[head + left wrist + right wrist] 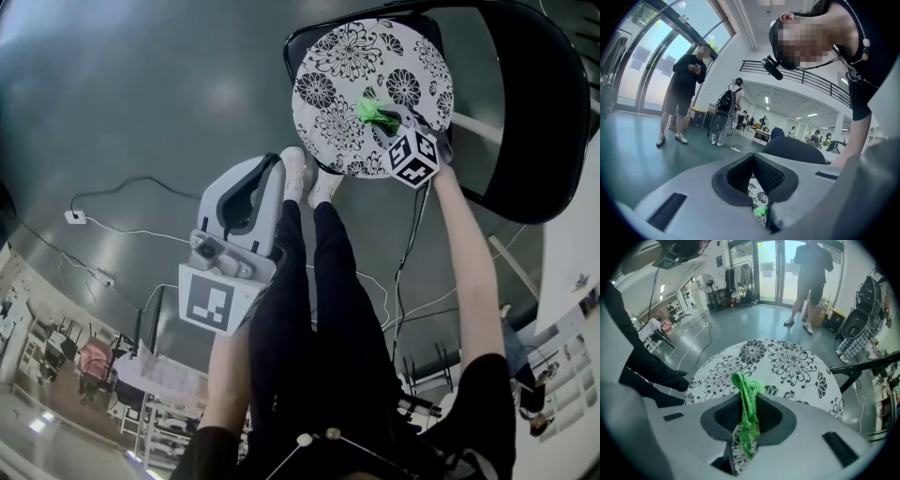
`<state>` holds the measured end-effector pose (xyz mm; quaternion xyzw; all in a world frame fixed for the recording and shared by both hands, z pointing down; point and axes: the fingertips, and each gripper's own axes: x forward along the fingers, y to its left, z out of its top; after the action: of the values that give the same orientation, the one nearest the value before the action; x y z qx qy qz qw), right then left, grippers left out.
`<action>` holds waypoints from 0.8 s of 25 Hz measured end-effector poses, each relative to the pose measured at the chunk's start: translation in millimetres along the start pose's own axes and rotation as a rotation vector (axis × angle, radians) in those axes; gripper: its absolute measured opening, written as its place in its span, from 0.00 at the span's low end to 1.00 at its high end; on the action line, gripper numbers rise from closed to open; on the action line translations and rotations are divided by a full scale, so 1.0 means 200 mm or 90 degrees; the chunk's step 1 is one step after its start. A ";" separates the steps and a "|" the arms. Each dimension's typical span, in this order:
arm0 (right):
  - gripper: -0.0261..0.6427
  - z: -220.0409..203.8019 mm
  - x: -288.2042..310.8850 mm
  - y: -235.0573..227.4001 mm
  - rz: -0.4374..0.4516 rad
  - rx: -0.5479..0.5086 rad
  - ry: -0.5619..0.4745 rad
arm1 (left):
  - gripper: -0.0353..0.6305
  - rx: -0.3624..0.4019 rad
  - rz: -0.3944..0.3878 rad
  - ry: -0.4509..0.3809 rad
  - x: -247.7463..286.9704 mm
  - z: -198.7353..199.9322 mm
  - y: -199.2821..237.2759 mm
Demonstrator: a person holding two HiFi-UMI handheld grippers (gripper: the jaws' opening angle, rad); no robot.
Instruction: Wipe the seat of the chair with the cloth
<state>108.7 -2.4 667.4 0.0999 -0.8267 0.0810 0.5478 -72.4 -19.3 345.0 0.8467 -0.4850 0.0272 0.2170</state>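
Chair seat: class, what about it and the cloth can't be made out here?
1. Whether the cloth touches the seat: right gripper view, the right gripper hides the contact.
2. Chair legs: head view, the seat covers them.
3. Most of the seat: left gripper view, the left gripper blocks it.

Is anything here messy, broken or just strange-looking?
Nothing is spilled or broken. One oddity: the green cloth is bunched into a thin twist in the right gripper's jaws, not spread flat, over the flowered chair seat.

cloth (749, 390) in right gripper (745, 425) (above seat (787, 362)) | left gripper (266, 178) over floor (141, 94)
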 end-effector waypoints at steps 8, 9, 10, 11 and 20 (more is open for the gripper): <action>0.17 -0.11 -0.04 0.53 0.114 -0.055 0.004 | 0.06 0.002 -0.007 0.002 0.01 0.00 -0.01; 0.17 -0.11 -0.04 0.56 0.119 -0.049 0.003 | 0.06 0.003 -0.007 0.002 0.01 0.00 -0.01; 0.17 -0.12 -0.04 0.58 0.123 -0.041 0.001 | 0.06 0.003 -0.007 0.001 0.01 0.00 -0.01; 0.17 -0.12 -0.05 0.59 0.127 -0.034 0.000 | 0.06 0.003 -0.007 0.001 0.01 0.00 -0.02; 0.17 -0.16 -0.10 0.75 0.178 -0.091 0.003 | 0.06 0.004 -0.014 0.002 0.02 0.00 -0.05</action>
<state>105.8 151.0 657.9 -0.0558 -0.8351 0.0976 0.5385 -62.1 -17.6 342.1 0.8528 -0.4750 0.0272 0.2154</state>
